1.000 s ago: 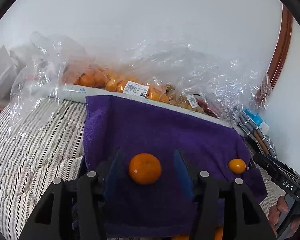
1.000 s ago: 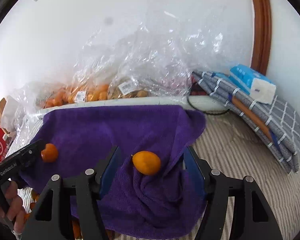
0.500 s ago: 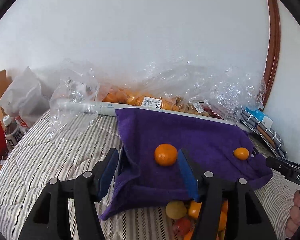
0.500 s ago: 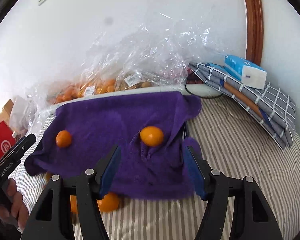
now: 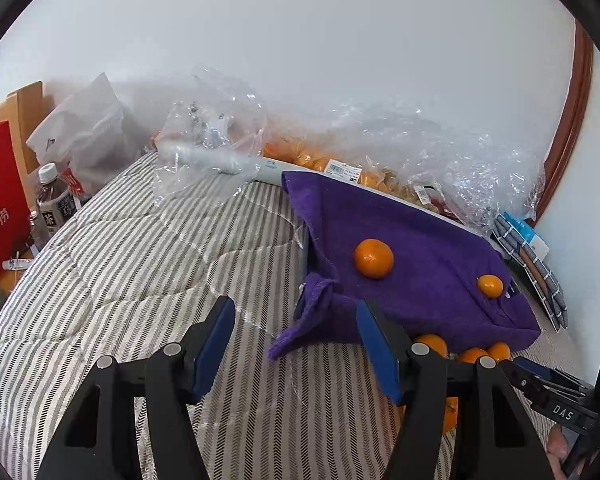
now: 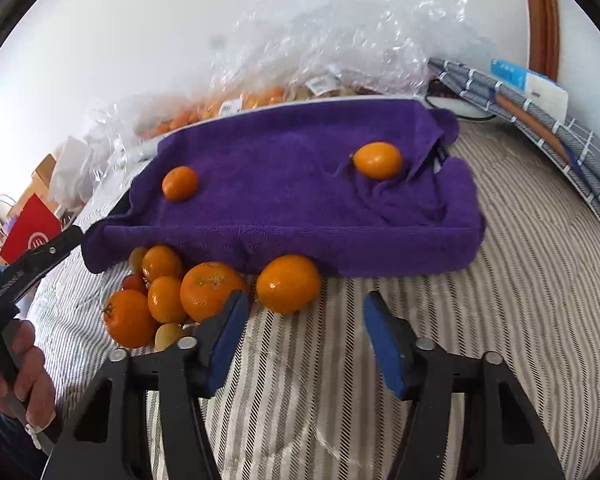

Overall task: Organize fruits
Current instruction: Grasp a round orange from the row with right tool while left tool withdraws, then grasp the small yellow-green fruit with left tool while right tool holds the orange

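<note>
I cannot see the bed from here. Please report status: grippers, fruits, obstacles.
Left gripper open, empty. Right gripper empty, jaws closing, big orange just ahead. Two oranges on purple towel; fruit pile at its front edge. Nothing blocking.

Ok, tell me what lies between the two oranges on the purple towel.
Nothing but bare purple towel between the round orange and the oval orange, per the right wrist view.

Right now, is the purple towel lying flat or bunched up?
Mostly spread, holding two oranges; the purple towel is bunched at its right end beside one orange.
</note>
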A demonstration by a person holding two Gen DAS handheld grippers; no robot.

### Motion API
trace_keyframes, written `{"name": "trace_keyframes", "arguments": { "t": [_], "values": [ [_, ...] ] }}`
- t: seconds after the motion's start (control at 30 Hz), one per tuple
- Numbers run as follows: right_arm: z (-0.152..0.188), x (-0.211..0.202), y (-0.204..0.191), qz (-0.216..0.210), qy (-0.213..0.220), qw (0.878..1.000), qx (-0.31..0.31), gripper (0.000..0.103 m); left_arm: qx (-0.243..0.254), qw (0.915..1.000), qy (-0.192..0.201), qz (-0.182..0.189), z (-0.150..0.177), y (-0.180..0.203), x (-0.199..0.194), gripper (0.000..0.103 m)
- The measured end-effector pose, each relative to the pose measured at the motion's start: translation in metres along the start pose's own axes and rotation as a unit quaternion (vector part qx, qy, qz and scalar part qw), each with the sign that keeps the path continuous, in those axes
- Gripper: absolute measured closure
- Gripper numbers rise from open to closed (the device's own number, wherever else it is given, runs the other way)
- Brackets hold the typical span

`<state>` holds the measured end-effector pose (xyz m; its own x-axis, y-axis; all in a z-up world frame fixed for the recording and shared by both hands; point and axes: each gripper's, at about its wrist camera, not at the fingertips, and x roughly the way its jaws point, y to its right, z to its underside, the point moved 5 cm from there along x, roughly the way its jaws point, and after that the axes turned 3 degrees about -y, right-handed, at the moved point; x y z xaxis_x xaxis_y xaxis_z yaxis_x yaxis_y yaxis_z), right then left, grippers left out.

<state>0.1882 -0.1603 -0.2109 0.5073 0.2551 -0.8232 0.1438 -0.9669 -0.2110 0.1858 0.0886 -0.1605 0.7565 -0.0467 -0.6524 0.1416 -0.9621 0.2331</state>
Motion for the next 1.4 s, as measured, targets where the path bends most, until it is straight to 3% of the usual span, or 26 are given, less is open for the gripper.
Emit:
{"name": "trace_keyframes", "arguments": {
  "t": [0.17, 0.23, 0.27, 0.57, 0.7, 0.9, 1.07, 1.2, 1.4],
  "values": [
    [-0.007, 0.016, -0.002, 0.018, -0.007, 1.000, -0.004, 0.053, -0.001, 1.0000, -0.006, 0.000, -0.001, -0.001, 0.003, 0.042],
    [-0.007, 0.020, -0.003, 0.017, -0.014, 1.000, -0.005, 0.065, 0.006, 0.9998, -0.017, 0.009, 0.001, 0.003, 0.005, 0.042],
    [-0.007, 0.021, -0.004, 0.026, -0.012, 1.000, -0.010, 0.066, 0.010, 0.9996, -0.022, 0.016, 0.003, 0.006, 0.006, 0.042],
    [0.002, -0.007, 0.007, 0.051, 0.027, 0.998, -0.003, 0.066, 0.061, 0.9929, -0.076, 0.069, 0.020, 0.036, 0.021, 0.042],
    [0.006, -0.017, 0.017, 0.046, 0.040, 0.998, 0.014, 0.066, 0.054, 0.9907, -0.099, 0.077, 0.023, 0.040, 0.030, 0.042],
    [0.006, -0.009, 0.010, 0.056, 0.022, 0.998, -0.007, 0.066, 0.030, 0.9878, -0.122, 0.091, 0.022, 0.045, 0.043, 0.044],
    [0.007, -0.009, 0.009, 0.053, 0.020, 0.998, -0.009, 0.066, 0.014, 0.9827, -0.148, 0.110, 0.022, 0.049, 0.054, 0.058],
    [0.006, -0.009, 0.010, 0.046, 0.018, 0.999, -0.008, 0.066, 0.008, 0.9755, -0.169, 0.141, 0.025, 0.057, 0.059, 0.076],
    [0.006, -0.008, 0.013, 0.041, 0.017, 0.999, -0.002, 0.066, 0.016, 0.9802, -0.151, 0.127, 0.026, 0.054, 0.048, 0.078]
  ]
}}
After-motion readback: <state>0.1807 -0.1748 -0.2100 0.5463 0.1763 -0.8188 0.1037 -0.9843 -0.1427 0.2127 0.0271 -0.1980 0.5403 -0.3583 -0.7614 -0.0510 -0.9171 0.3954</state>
